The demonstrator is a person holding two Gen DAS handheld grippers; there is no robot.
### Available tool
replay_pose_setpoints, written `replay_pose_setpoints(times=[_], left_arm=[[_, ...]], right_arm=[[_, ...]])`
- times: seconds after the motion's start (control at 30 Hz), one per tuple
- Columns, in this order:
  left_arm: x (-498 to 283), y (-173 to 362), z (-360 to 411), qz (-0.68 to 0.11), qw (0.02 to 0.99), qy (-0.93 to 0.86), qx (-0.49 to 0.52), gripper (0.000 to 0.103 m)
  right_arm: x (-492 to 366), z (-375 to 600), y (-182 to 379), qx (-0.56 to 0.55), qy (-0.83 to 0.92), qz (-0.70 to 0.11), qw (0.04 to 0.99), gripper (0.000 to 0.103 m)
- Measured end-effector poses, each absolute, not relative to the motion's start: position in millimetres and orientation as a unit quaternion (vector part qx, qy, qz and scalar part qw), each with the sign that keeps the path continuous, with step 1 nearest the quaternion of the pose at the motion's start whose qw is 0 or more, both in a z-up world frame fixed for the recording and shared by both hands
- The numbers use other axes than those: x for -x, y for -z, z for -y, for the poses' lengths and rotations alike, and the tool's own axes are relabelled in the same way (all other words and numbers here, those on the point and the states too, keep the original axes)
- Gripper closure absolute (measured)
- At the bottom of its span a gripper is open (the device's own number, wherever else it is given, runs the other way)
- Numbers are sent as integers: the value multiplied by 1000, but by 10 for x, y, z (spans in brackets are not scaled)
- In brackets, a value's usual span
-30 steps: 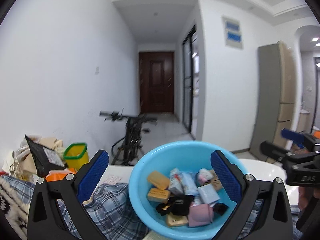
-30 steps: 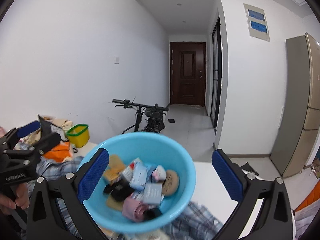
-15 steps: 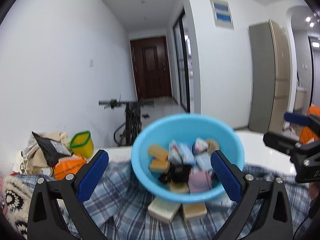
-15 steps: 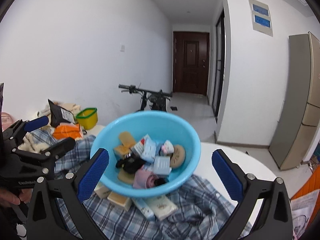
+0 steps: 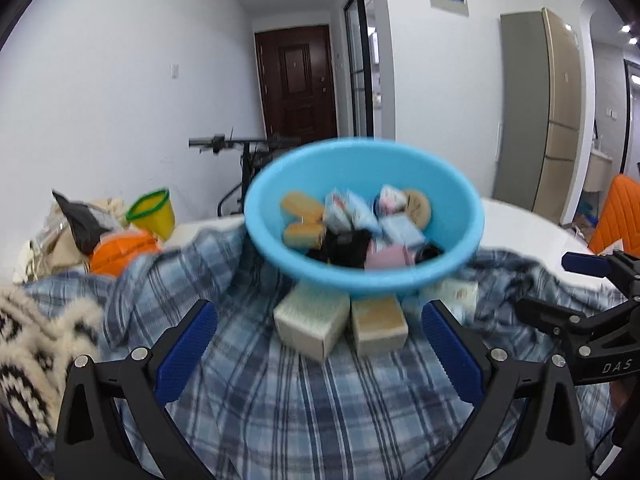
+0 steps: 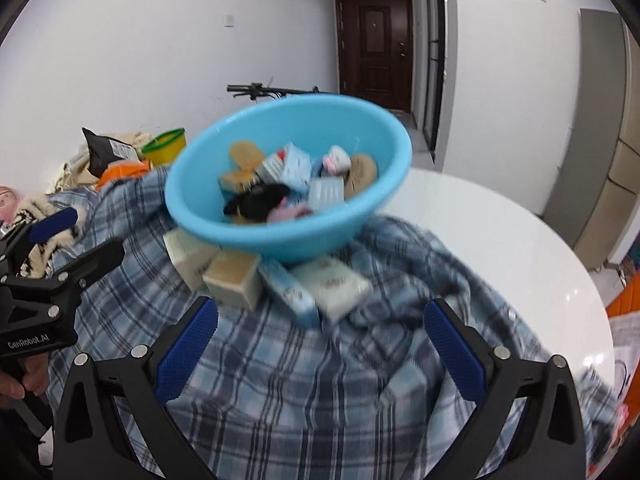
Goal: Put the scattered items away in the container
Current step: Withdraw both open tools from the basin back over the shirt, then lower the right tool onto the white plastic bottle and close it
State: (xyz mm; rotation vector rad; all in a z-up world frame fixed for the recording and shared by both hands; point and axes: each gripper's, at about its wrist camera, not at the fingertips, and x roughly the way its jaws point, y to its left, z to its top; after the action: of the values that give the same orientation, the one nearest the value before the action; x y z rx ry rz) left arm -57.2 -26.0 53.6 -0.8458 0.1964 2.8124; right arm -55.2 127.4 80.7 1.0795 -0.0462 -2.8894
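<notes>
Covering white round tabletop: plaid cloth, blue basin atop boxes; brown door, bicycle behind; both jaws wide, empty.

The basin holds small packets and sits propped on boxes, which lie on a cloth spread over the tabletop. Left of the basin stands a cup beside heaped clutter. A bicycle stands behind.
</notes>
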Motion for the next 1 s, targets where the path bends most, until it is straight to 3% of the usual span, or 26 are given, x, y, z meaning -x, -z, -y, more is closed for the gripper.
replay_pose_setpoints(times=[0.3, 1.0], left_arm=[[387, -189, 291, -36, 102, -938, 329, 0], [-189, -14, 207, -39, 104, -937, 332, 0]], right_arm=[[279, -1256, -519, -373, 928, 23, 10, 0], [-339, -1112, -294, -375, 927, 21, 16, 0]])
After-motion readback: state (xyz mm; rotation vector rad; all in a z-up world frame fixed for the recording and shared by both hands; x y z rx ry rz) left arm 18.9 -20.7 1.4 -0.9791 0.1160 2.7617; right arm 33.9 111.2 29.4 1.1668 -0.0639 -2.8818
